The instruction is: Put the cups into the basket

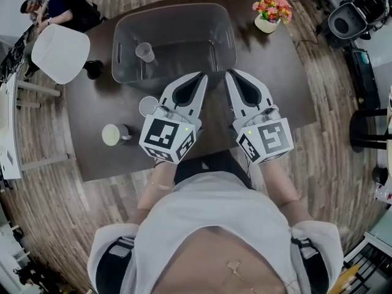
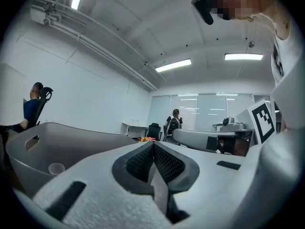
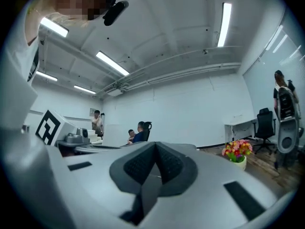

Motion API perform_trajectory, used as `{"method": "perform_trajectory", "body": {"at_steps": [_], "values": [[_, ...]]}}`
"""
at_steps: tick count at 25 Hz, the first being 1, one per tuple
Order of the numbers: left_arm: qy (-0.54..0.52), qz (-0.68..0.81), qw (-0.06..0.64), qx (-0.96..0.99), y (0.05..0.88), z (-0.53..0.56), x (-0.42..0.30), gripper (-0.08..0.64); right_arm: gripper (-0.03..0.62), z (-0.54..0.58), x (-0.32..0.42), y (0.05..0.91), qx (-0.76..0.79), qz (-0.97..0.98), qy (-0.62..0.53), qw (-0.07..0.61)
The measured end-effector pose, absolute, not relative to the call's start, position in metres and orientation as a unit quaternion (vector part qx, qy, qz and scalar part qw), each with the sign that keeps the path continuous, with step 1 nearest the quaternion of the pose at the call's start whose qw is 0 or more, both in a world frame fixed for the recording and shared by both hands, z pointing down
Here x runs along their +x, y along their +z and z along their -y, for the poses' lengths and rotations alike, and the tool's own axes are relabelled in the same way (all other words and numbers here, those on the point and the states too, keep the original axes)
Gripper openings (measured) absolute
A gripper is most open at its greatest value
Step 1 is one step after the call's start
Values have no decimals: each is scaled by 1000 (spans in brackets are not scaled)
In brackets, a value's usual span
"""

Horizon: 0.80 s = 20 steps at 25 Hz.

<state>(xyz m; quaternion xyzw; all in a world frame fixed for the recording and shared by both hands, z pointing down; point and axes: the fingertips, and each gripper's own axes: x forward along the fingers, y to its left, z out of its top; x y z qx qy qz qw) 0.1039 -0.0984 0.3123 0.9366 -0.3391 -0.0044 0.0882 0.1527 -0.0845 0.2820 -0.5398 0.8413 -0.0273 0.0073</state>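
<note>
I hold both tools level over the dark tabletop (image 1: 288, 97), side by side just in front of my body. The left hand-held gripper (image 1: 203, 76) has its jaws pressed together with nothing between them. The right hand-held gripper (image 1: 229, 73) is also pressed together and empty. Both tips point toward the near wall of the grey basket (image 1: 184, 26), which stands at the far middle of the tabletop.

One clear cup (image 1: 145, 52) stands upright inside the basket, toward its left end. A second clear cup (image 1: 148, 106) stands on the tabletop outside the basket, just beside the left hand-held gripper on its left side. A mug (image 1: 114, 134) with a pale inside sits further left and nearer to me, apart from that second cup. A small dark object (image 1: 93, 70) lies by the basket's left end; I cannot tell what it is. A pot of flowers (image 1: 271, 12) stands near the far right corner of the tabletop.
</note>
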Motion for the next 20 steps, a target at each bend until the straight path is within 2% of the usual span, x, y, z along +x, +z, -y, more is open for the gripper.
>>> {"method": "perform_trajectory", "body": {"at_steps": [11, 20], "values": [[5, 323, 82, 943, 346, 76, 143, 9, 12, 50, 212, 354, -656, -750, -84, -21], [2, 328, 87, 941, 352, 77, 144, 9, 12, 64, 212, 346, -648, -758, -71, -13]]}}
